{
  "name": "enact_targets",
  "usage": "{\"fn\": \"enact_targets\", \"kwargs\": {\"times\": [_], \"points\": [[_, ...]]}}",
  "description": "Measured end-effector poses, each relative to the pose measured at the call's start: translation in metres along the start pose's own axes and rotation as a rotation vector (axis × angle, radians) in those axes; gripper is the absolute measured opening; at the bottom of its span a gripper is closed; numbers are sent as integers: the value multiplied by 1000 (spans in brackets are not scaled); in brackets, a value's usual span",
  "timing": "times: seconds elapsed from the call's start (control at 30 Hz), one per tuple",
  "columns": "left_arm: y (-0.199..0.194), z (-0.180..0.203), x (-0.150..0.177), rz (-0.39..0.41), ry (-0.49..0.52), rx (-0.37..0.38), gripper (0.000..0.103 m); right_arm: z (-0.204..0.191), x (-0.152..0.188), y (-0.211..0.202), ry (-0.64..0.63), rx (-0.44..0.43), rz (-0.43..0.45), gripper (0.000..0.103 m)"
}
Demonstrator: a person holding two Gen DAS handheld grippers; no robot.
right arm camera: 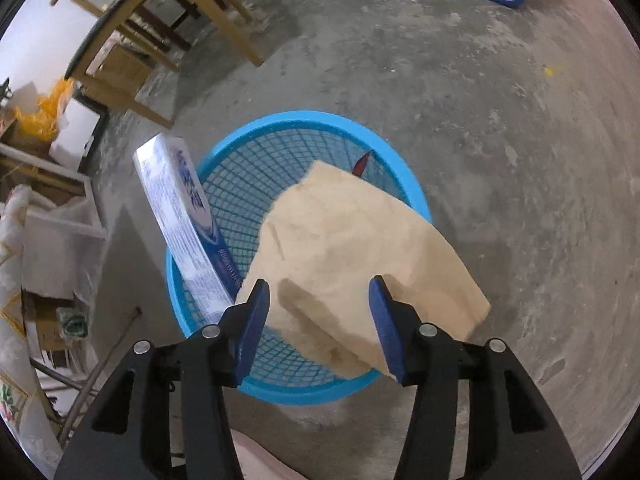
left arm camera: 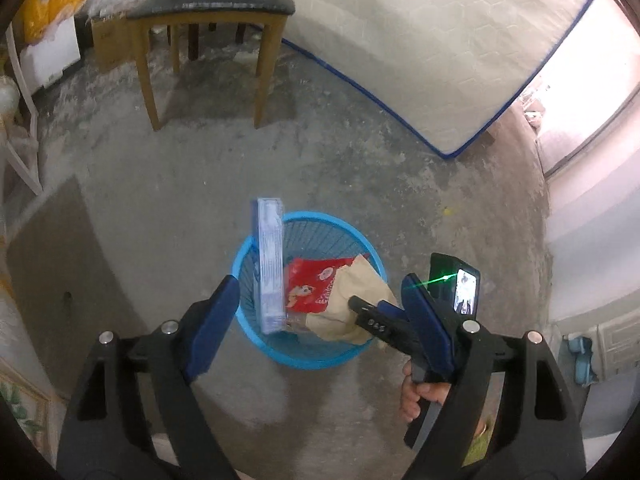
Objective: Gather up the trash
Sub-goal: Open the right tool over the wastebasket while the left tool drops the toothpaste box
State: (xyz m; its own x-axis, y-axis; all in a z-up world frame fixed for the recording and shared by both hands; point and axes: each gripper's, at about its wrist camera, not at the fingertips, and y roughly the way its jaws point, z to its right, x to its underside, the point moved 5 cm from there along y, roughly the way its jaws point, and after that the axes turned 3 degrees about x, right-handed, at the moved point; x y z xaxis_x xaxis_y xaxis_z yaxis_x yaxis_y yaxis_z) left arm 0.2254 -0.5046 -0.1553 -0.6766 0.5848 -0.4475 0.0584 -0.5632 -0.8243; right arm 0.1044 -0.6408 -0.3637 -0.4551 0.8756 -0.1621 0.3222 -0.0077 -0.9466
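A blue mesh trash basket (left arm camera: pixel 362 354) (right arm camera: pixel 256 140) stands on the concrete floor. In it stand a long blue-and-white carton (left arm camera: pixel 270 264) (right arm camera: pixel 182 220), leaning on the left rim, a red wrapper (left arm camera: pixel 310 284) and a crumpled beige paper bag (left arm camera: pixel 360 292) (right arm camera: pixel 352 256) lying over the right rim. My left gripper (left arm camera: pixel 316 316) is open above the basket, empty. My right gripper (right arm camera: pixel 320 300) (left arm camera: pixel 378 310) is open just above the beige bag, fingers either side of it without gripping.
A wooden chair (left arm camera: pixel 212 36) (right arm camera: pixel 152 32) with a black seat stands behind the basket. A white mattress (left arm camera: pixel 440 52) with blue edging leans at the back right. Boxes and yellow bags (left arm camera: pixel 48 20) crowd the left. A board (left arm camera: pixel 52 264) lies on the floor at left.
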Motion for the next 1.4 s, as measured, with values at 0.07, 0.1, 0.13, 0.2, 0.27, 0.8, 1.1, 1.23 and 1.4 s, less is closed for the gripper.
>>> {"fn": "enact_targets", "kwargs": {"times": [0.07,0.1,0.13,0.2,0.27,0.8,1.1,1.23,1.4], "points": [[-19,4,1,29,24,-2,79,7,1,-5,11,-5,21,51],[-27,5,2,38,32,1,79,10,2,-9,16,-16,36,52],[-34,7,2,47,35,8,79,12,1,-12,18,-23,48,52],[-52,8,2,72,41,17,79,18,1,-25,30,-33,78,52],[-75,9,6,95,43,28,79,23,0,-36,43,-59,105,52],[-248,-70,129,221,-14,-56,83,8,67,-153,-26,-204,173,64],[-322,-159,233,277,-214,-212,84,8,75,-158,-17,-166,182,65],[-349,-182,260,344,-309,-219,84,3,52,-101,-111,20,103,65],[-369,-199,269,414,-366,-207,84,-10,27,-20,-298,293,11,65]]}}
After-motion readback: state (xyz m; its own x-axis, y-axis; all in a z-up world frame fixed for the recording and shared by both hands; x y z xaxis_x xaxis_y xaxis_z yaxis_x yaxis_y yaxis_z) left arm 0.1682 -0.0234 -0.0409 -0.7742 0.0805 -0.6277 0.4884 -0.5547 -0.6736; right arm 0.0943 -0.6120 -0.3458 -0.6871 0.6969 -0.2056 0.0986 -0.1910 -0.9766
